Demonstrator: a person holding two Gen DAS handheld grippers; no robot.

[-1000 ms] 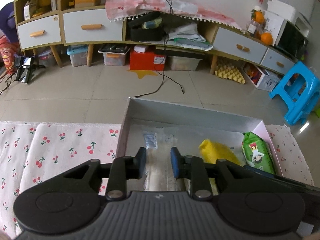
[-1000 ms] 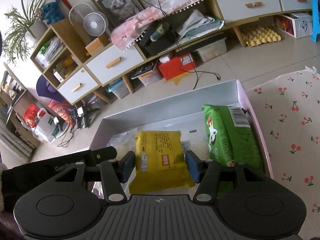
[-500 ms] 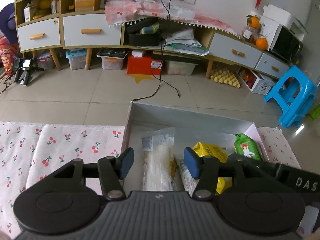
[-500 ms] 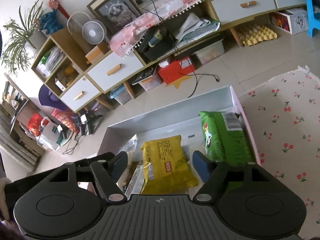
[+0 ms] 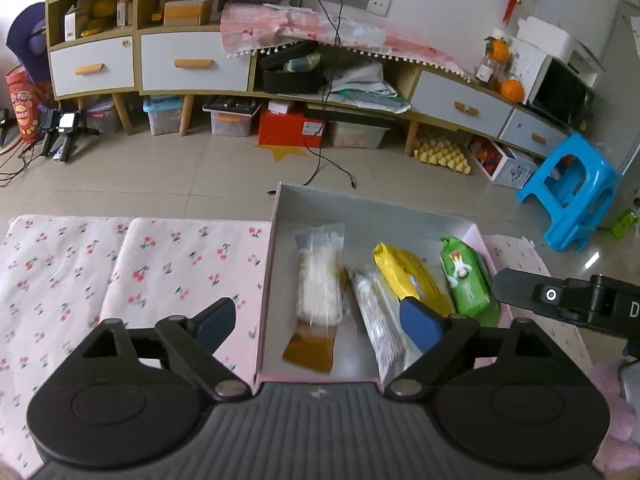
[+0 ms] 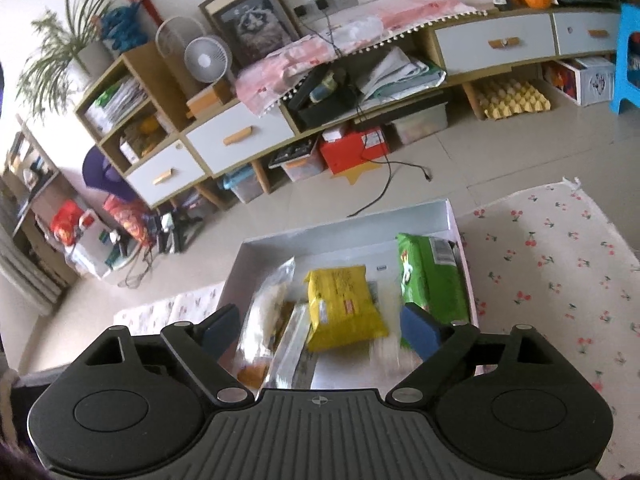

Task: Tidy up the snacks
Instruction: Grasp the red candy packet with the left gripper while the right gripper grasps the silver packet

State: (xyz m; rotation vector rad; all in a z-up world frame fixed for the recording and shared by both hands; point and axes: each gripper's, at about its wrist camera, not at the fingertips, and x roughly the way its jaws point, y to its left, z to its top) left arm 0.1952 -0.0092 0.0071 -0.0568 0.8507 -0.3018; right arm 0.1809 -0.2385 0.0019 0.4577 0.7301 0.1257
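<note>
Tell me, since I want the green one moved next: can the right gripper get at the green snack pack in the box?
Probably yes: the right gripper is open above the box, and the green snack pack lies uncovered beside its right finger, against the box's right wall.

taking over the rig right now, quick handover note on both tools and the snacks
Left tool: open, empty, above the box's near-left side.
Right tool: open, empty, above the box's near edge.
Box: holds, left to right, a clear packet, a slim clear packet, the yellow packet and the green packet.
Done: four snacks are in the box.
Left: no loose snacks visible on the cherry cloth; tidy the overlapping packets if needed.
</note>
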